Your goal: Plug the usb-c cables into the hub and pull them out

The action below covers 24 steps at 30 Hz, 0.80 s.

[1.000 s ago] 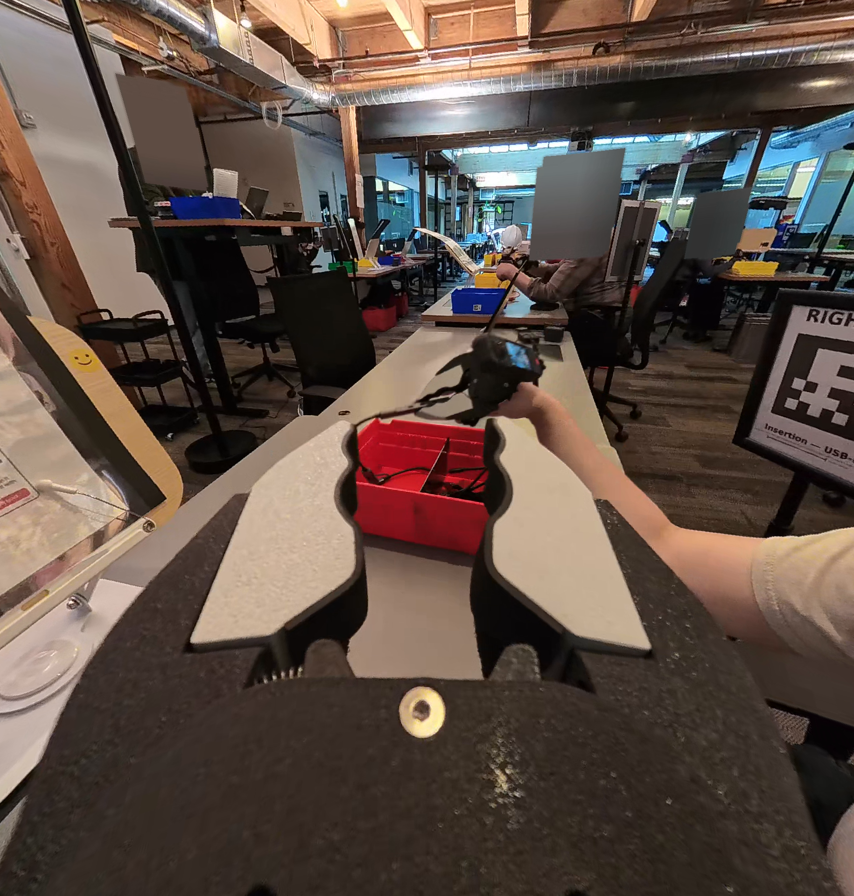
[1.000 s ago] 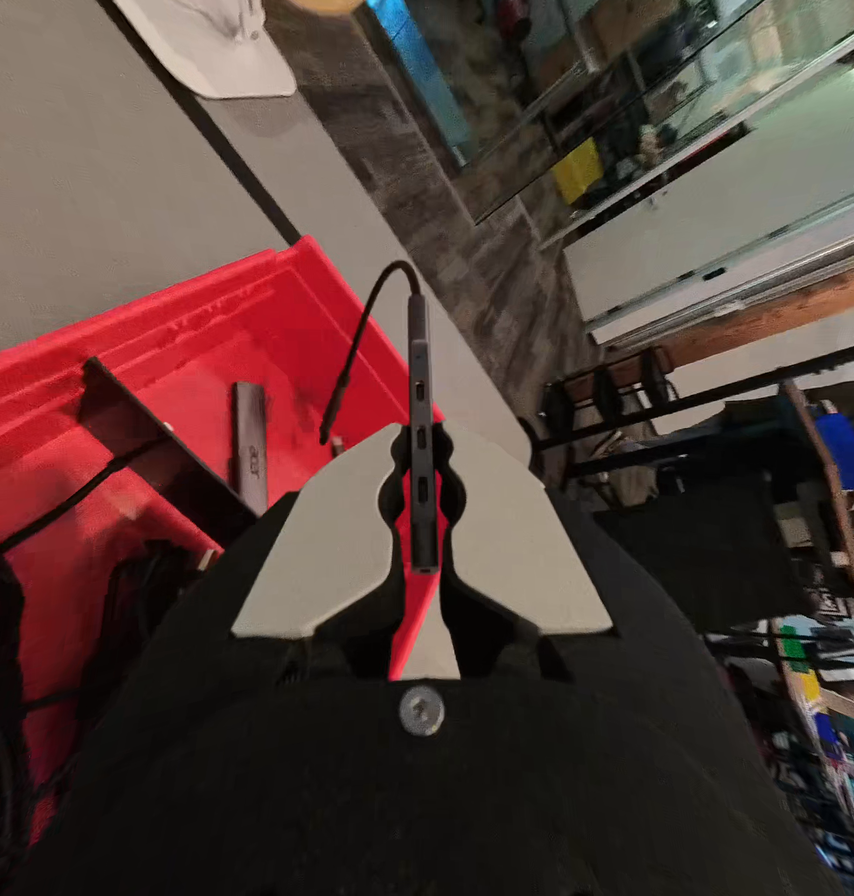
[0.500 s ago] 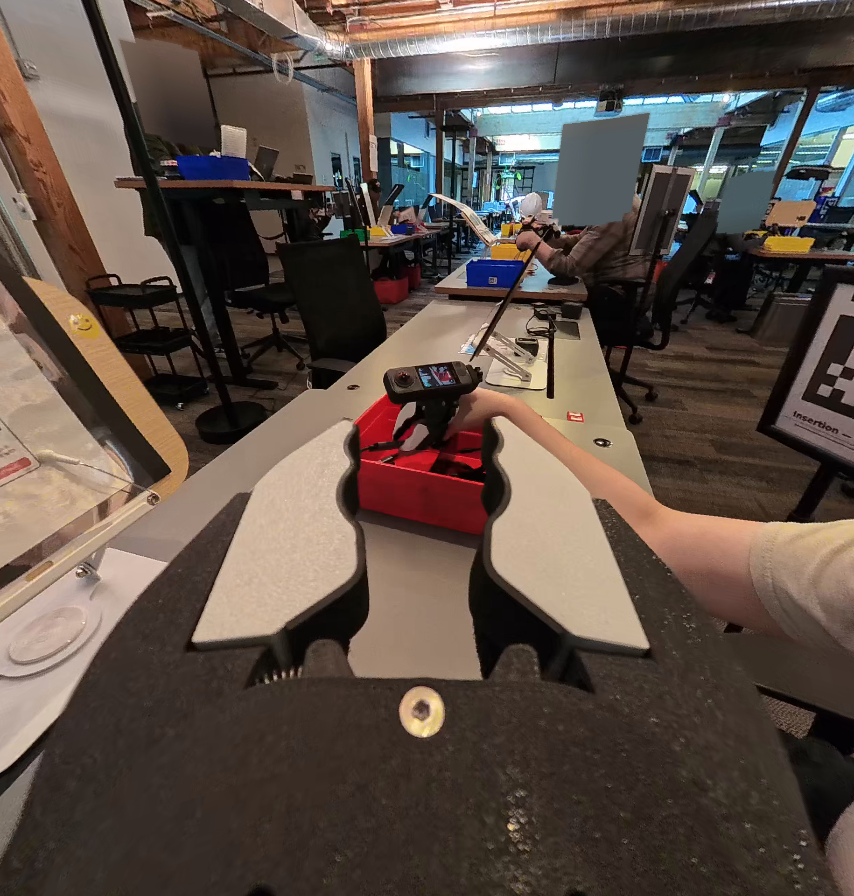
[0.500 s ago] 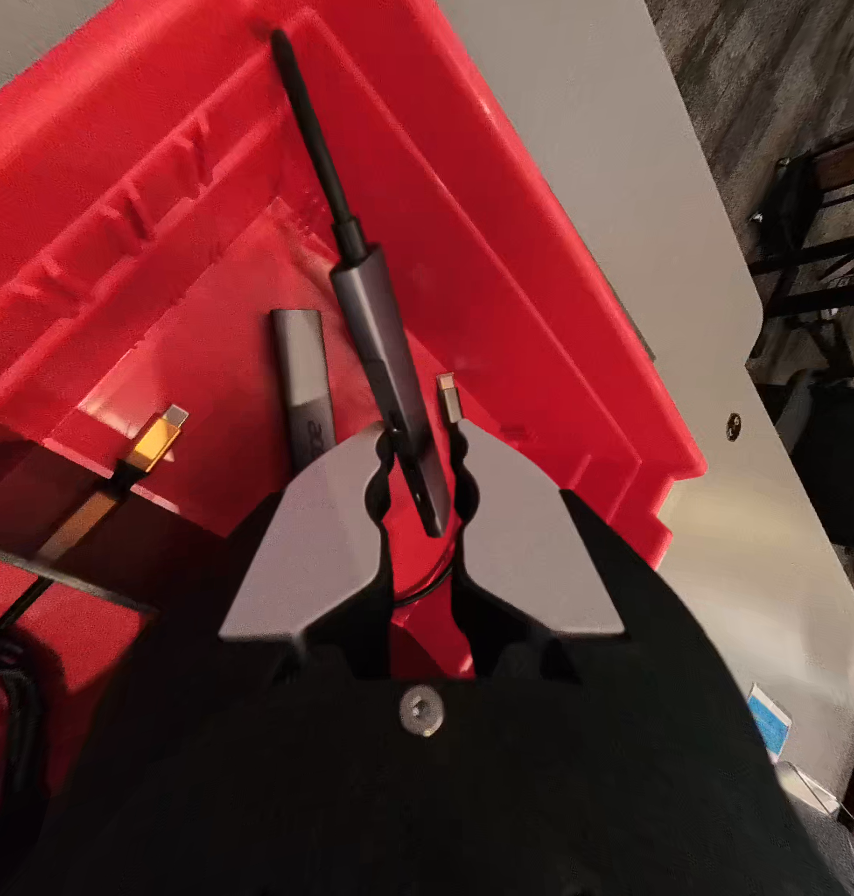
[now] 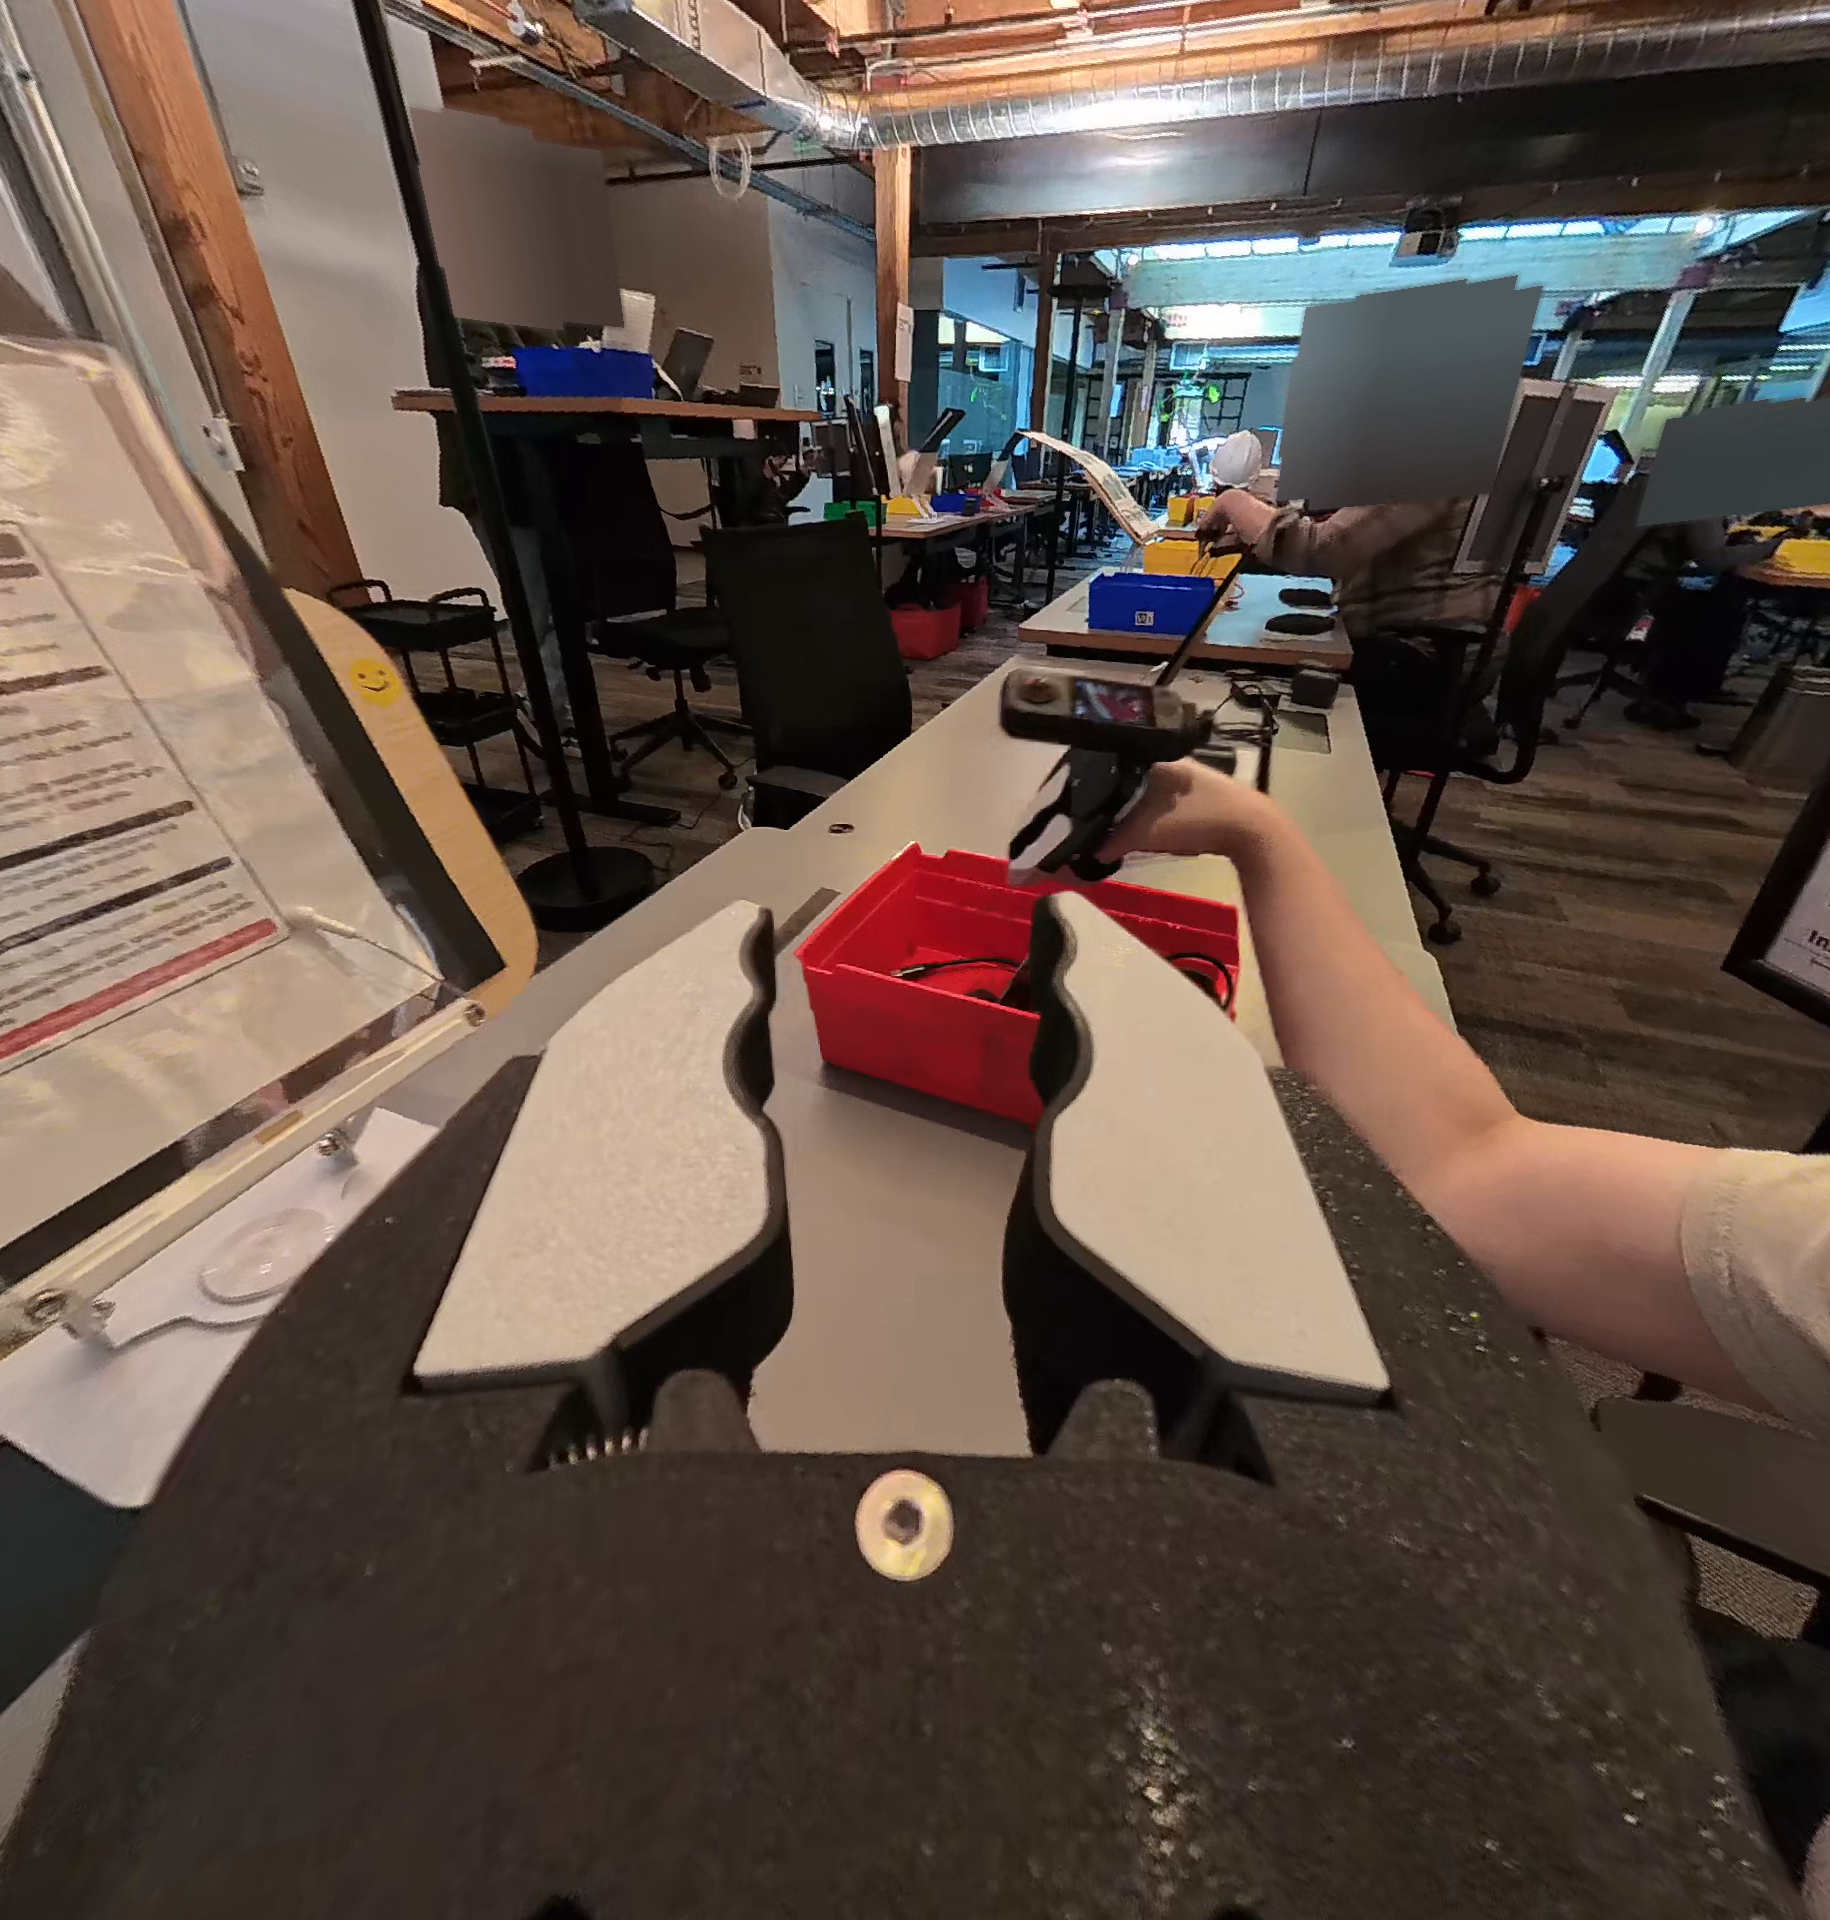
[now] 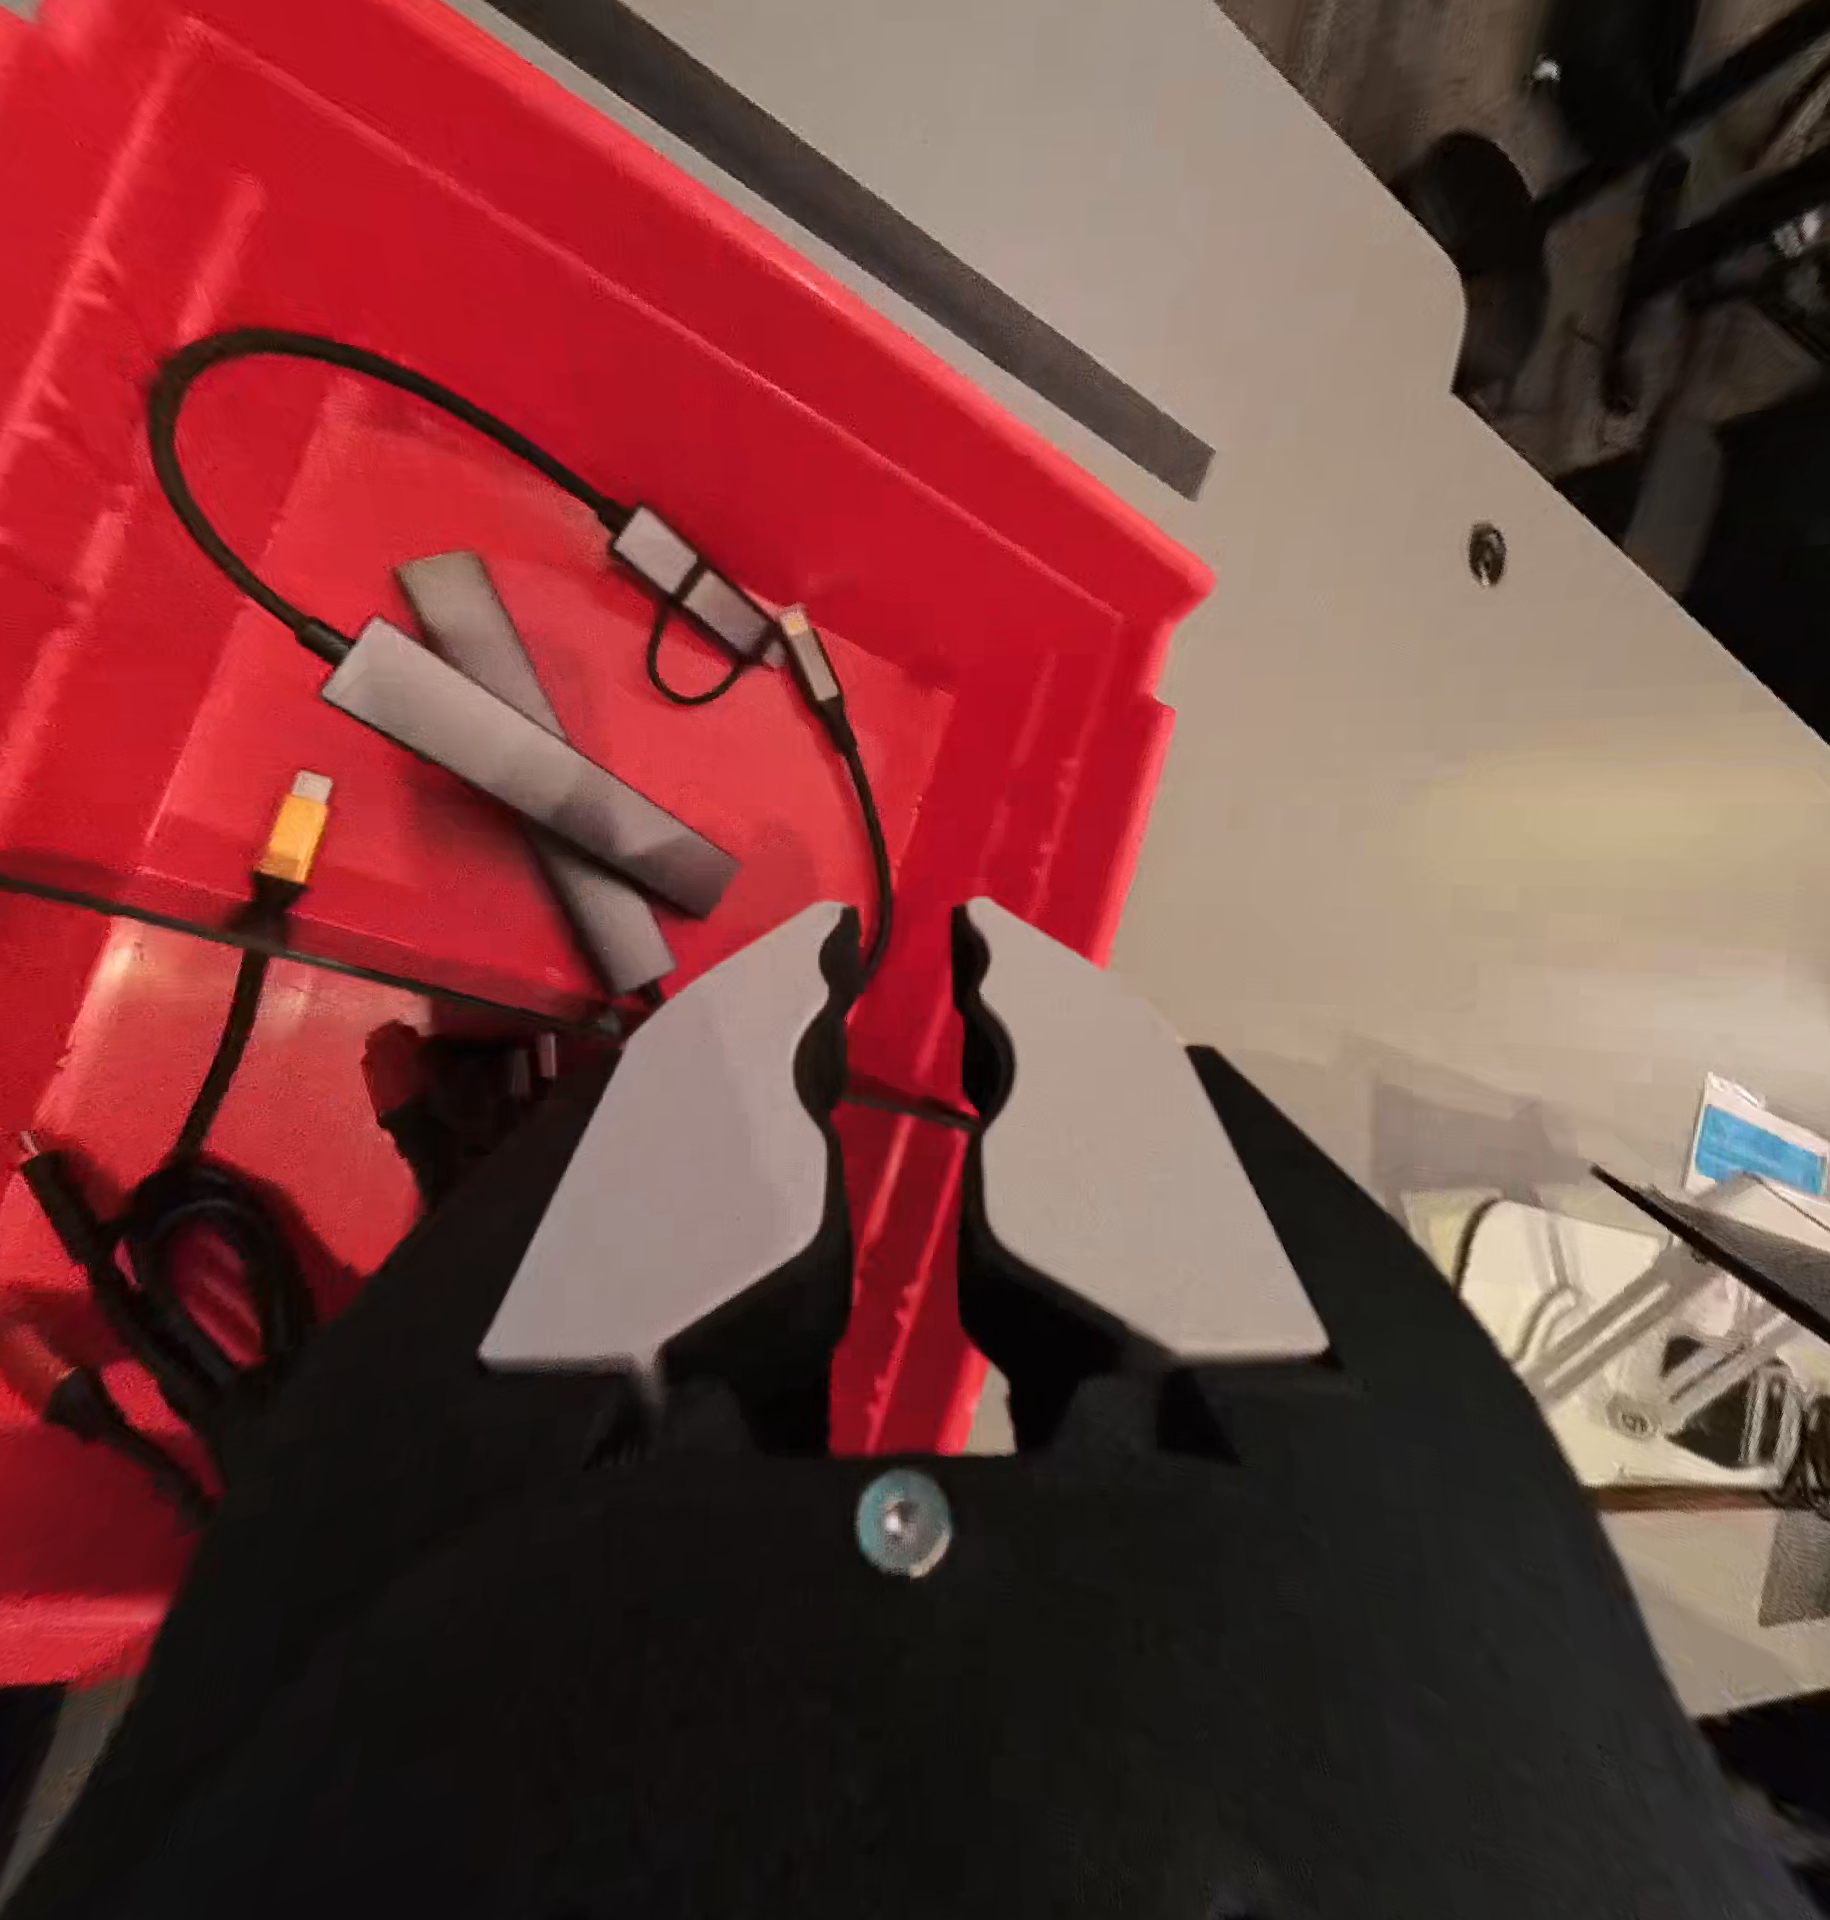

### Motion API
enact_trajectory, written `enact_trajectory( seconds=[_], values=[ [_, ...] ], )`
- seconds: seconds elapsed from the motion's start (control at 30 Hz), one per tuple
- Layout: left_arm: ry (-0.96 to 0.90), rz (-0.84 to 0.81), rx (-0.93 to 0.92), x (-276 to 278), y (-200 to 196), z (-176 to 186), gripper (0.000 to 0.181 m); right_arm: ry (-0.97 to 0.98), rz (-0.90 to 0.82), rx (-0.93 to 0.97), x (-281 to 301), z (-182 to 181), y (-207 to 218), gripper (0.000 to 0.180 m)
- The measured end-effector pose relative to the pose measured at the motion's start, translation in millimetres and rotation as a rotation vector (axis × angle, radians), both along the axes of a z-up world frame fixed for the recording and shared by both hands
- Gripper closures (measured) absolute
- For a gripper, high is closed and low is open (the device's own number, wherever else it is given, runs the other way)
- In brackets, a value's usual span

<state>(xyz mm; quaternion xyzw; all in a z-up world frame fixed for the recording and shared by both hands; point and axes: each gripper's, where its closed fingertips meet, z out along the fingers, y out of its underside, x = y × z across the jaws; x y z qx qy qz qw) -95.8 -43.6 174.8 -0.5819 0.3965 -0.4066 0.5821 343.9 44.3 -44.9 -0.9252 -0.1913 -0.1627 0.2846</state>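
A red bin [image 5: 911, 1039] stands on the grey table [image 5: 890, 1247] ahead of my left gripper [image 5: 900, 935], which is open and empty, well short of the bin. In the right wrist view, two grey hubs lie crossed on the floor of the bin [image 6: 682, 343]: the upper hub [image 6: 443, 701] over the lower hub [image 6: 454, 603]. An orange-plugged cable [image 6: 293, 836] and a grey-plugged black cable [image 6: 812, 655] lie beside them. My right gripper [image 6: 903, 920] is open and empty above the bin's corner, also seen in the left wrist view [image 5: 1077, 821]. The black cable runs loosely between its fingers.
A clear sign stand [image 5: 111, 831] rises at the table's left. A framed sign [image 5: 1825, 914] stands off the right edge. A black divider [image 6: 267, 935] splits the bin, with coiled black cables [image 6: 194, 1278] behind it. A black tape strip [image 6: 890, 260] lies beyond the bin. Spacing between my two grippers at the tips: around 50 cm. The left gripper is farther from the upper hub [image 6: 443, 701], some 45 cm, than the right, some 10 cm.
My right gripper held a hub, lowered it into the bin, opened and pulled back. The hub now lies across the other hub. My left gripper stayed open and drifted slightly.
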Motion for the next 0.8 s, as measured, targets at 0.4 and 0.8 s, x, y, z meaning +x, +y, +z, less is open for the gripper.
enact_trajectory(
  seconds=[0.4, 0.8],
  values=[
    [0.163, 0.874, -0.146, -201.7, 68.3, -21.9, 0.134, 0.26, -0.334, -0.126, 63.0, -22.6, -75.9, 0.136],
    [0.482, 1.207, -0.613, -320.1, 85.0, -132.4, 0.124, 0.451, -0.384, -0.47, 36.7, -74.9, -82.2, 0.172]
  ],
)
